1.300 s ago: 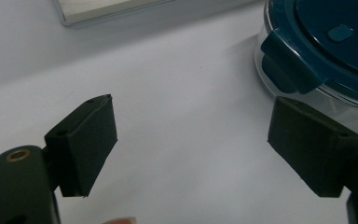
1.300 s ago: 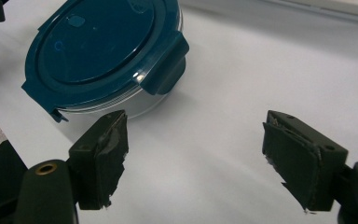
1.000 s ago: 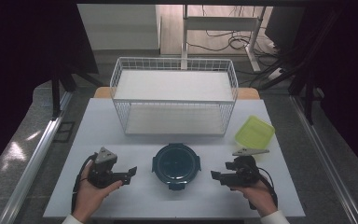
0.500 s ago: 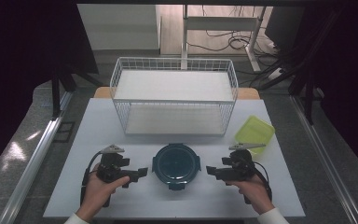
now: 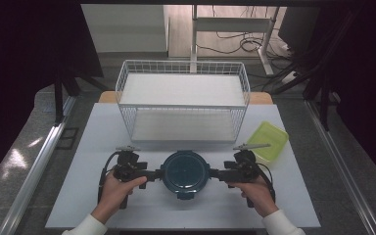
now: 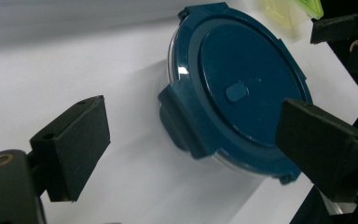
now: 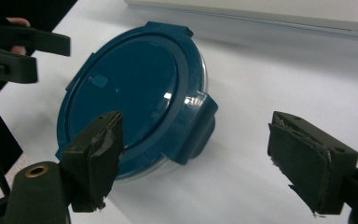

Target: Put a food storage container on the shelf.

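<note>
CLEARANCE | worktop (image 5: 103, 205): bare at 6 and 9 o'clock of container (image 5: 186, 170) | 12 o'clock: wire basket (image 5: 183, 105) blocks passage | 2 o'clock: green lid (image 5: 267, 142) | left tool (image 5: 152, 174) and right tool (image 5: 216, 174) flank container at 9 and 3 o'clock

A round container (image 5: 186, 171) with a dark blue clip-on lid lies flat near the table's front edge. Its lid is on, side latches folded down over a clear body.

A white wire basket (image 5: 183, 100) stands behind; a yellow-green lid (image 5: 268, 141) lies right.
</note>
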`<state>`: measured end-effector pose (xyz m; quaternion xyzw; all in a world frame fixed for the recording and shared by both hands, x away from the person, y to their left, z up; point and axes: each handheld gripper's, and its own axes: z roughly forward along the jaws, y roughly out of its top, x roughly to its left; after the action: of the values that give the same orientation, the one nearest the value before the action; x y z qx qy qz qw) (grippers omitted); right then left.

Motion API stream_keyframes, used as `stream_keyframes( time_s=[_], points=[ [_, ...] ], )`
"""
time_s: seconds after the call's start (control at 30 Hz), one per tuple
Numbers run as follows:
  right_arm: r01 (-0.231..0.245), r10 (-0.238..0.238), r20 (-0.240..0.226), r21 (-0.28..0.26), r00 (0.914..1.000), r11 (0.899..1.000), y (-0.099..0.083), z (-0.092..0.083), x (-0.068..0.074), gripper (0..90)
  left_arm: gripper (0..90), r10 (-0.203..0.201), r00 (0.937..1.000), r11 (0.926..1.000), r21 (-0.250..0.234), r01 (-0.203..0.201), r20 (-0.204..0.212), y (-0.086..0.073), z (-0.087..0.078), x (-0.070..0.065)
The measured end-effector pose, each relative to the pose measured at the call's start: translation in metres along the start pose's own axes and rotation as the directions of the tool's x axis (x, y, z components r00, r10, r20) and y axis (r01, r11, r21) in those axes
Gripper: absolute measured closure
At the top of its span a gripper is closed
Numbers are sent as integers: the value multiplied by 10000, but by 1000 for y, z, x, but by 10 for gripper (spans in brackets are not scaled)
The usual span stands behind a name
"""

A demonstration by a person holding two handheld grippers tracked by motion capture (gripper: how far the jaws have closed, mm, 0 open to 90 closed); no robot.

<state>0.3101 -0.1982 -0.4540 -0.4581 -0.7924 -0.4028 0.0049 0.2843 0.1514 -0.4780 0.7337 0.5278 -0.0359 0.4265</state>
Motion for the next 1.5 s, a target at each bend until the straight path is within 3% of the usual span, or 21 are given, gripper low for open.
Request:
stream_keyframes(
  time_s=[0.27,0.53,0.8,1.03,1.27,1.43,1.5],
  points=[
    [-157,159,-212,110,9996,9998,3,8,0,171,96,-268,9986,9993,288,255,457,4,12,3],
    [-586,612,-529,492,9967,9971,4,27,0,146,97,-631,9944,9970,502,590,852,5,23,9],
    [-1051,1109,-708,813,9913,9911,2,41,-4,124,96,-966,9866,9939,654,886,1318,3,31,15],
    [-1566,1672,-1010,1049,9807,9821,0,50,-7,118,96,-1015,9841,9923,852,897,1458,1,39,16],
    [-1559,1683,-976,1226,9809,9801,-1,58,-6,113,100,-1175,9811,9903,924,1041,1540,-1,43,16],
    [-1915,2101,-1351,1386,9683,9717,-2,64,-7,116,120,-1357,9769,9878,989,1205,1653,-2,46,17],
    [-2032,2236,-1460,1424,9637,9687,-3,65,-8,122,142,-1528,9712,9856,1006,1362,1830,-3,47,19]
  ],
)
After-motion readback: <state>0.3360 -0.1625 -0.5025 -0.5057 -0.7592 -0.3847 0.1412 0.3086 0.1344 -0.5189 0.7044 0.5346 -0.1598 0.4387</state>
